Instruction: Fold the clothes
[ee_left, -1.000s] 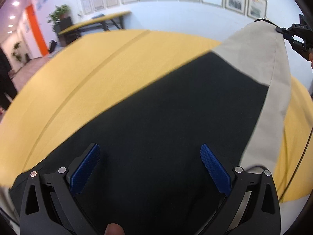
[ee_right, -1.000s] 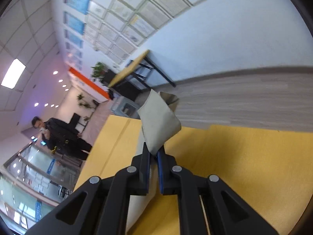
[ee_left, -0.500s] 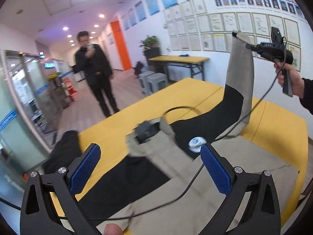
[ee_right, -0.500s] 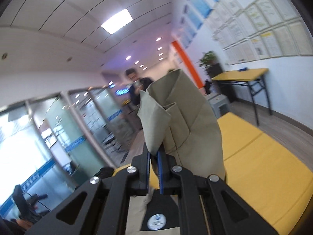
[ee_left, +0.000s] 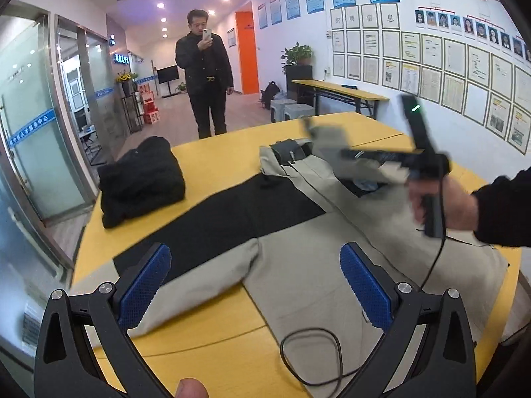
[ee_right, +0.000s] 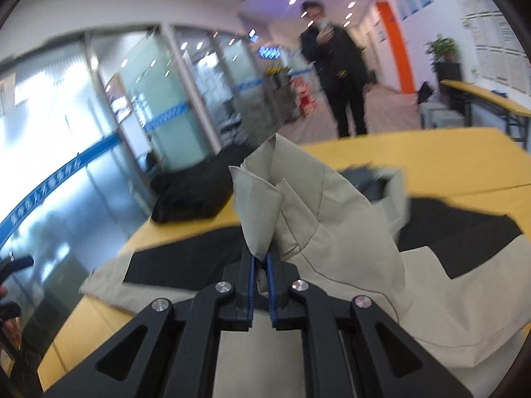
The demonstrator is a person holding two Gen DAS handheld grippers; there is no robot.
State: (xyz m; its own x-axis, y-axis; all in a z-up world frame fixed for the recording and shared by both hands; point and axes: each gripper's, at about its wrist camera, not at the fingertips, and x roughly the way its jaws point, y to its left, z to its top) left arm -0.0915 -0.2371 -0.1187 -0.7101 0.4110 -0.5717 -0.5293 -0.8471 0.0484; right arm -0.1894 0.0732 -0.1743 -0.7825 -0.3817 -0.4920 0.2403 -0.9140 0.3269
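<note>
A beige and black jacket (ee_left: 298,258) lies spread on the yellow table (ee_left: 212,325). My left gripper (ee_left: 255,275) is open and empty, held above the jacket's near sleeve. My right gripper (ee_right: 261,265) is shut on the beige sleeve end (ee_right: 262,199) of the jacket and carries it low over the jacket body. In the left wrist view the right gripper (ee_left: 312,129) is blurred, over the collar area.
A folded black garment (ee_left: 139,179) sits at the table's far left; it also shows in the right wrist view (ee_right: 195,189). A black cable (ee_left: 315,355) loops on the jacket near me. A man (ee_left: 204,76) stands beyond the table. Glass walls are on the left.
My right gripper has swung the sleeve from high in the air down and across over the jacket. My left gripper has pulled back and up from the fabric.
</note>
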